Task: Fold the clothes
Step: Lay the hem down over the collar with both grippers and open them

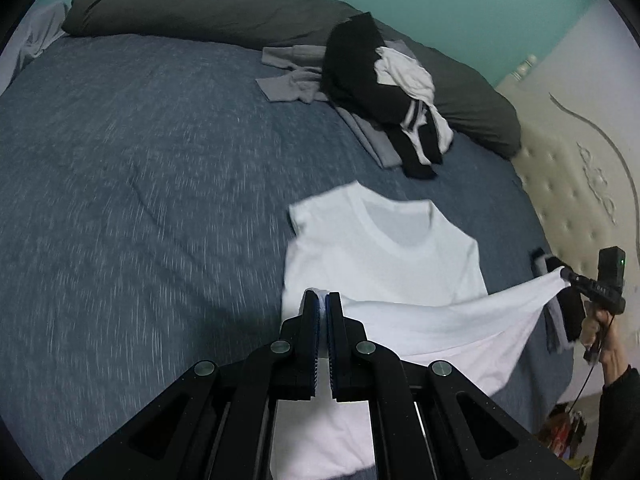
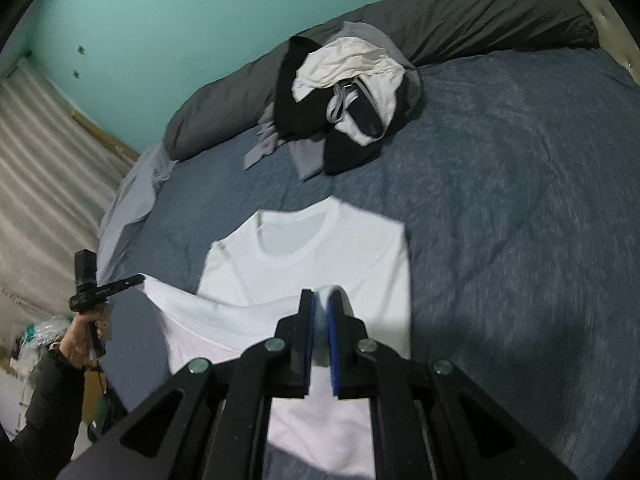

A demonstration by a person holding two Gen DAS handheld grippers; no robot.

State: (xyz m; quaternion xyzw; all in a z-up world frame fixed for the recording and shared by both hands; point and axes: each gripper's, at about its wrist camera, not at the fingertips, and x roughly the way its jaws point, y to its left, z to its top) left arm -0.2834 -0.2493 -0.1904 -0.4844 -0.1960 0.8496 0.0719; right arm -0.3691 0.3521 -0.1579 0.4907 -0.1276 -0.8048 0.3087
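Note:
A white T-shirt (image 1: 380, 256) (image 2: 320, 248) lies on the blue bed cover (image 1: 140, 180) (image 2: 500, 200), collar pointing away from me. Its lower part is lifted off the bed and stretched between both grippers. My left gripper (image 1: 322, 296) is shut on one hem corner, with white cloth showing between its blue pads. In the same view, at the far right, my right gripper (image 1: 566, 274) pinches the other corner. The right wrist view shows the right gripper (image 2: 323, 294) shut on white cloth, and the left gripper (image 2: 138, 279) holding the hem at the left.
A pile of black, white and grey clothes (image 1: 372, 80) (image 2: 344, 92) lies beyond the shirt. A dark grey duvet (image 1: 180, 4) (image 2: 480, 12) runs along the teal wall. A cream tufted headboard (image 1: 568, 184) borders the bed. Small dark and grey garments (image 1: 560, 312) lie near that edge.

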